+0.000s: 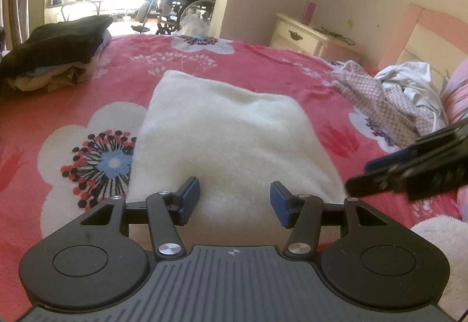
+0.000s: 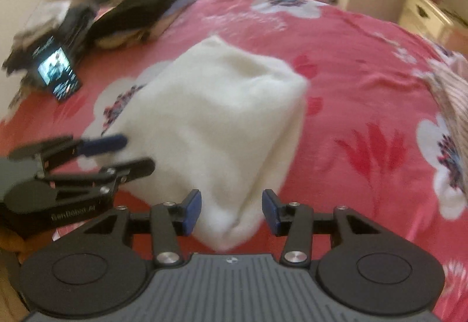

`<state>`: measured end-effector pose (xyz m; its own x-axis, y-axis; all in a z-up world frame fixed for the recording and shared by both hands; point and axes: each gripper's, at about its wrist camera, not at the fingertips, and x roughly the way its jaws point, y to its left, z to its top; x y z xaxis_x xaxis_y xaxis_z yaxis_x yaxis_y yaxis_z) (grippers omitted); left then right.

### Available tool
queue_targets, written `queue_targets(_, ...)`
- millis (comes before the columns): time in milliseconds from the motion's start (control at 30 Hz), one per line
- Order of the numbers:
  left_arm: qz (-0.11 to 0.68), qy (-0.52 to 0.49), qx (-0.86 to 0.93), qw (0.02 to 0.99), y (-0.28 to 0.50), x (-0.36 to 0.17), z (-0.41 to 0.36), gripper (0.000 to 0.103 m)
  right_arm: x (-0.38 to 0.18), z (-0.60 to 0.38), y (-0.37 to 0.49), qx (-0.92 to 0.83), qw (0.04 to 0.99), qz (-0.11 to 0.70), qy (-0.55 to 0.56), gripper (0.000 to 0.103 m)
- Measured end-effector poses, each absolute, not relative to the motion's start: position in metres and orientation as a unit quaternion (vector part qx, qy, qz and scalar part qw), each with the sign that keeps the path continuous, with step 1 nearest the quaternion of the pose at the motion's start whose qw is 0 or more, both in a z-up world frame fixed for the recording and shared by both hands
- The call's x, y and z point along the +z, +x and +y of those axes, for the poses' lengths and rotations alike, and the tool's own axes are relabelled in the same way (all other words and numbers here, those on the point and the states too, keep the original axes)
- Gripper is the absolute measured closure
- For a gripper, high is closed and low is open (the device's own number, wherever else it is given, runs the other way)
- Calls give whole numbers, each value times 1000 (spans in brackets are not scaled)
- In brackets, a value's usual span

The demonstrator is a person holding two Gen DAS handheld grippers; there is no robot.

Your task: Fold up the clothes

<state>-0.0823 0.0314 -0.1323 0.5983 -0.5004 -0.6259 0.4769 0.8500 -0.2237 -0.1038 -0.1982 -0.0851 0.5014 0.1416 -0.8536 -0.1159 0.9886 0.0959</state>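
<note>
Both tongs, left [image 1: 235, 202] and right [image 2: 231, 210], gape wide over the blurred white folded garment [image 2: 216, 123], its near edge hidden at 6 o'clock

We note a pink floral bedspread [image 1: 263, 67] covering the bed. A cream nightstand [image 1: 304, 36] stands by the wall beside a pink headboard [image 1: 421, 29]. A wheelchair [image 1: 187, 6] sits in the bright doorway. A lit phone [image 2: 58, 71] leans at the bed's edge.
</note>
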Motion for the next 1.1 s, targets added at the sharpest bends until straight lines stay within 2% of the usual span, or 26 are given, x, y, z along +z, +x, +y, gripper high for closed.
queue_targets(33, 356, -17, -273, 894, -82, -132, 32, 49, -81, -200, -104, 65, 868, 491, 13, 49)
queue_targets(67, 356, -17, -273, 893, -82, -132, 32, 49, -78, -201, -103, 56, 870, 489, 14, 38)
queue_targets(133, 357, -17, -273, 893, -82, -132, 31, 49, -71, -201, -103, 52, 874, 482, 13, 24)
queue_targets(300, 359, -24, -274, 892, -81, -132, 33, 49, -56, -200, -101, 49, 884, 465, 9, 3)
queue_targets(533, 359, -31, -277, 891, -79, -132, 36, 49, -47, -201, -97, 9, 887, 459, 42, 0)
queue_targets(1100, 359, -35, -279, 890, -79, -133, 37, 49, -53, -195, -101, -45, 889, 455, -26, 0)
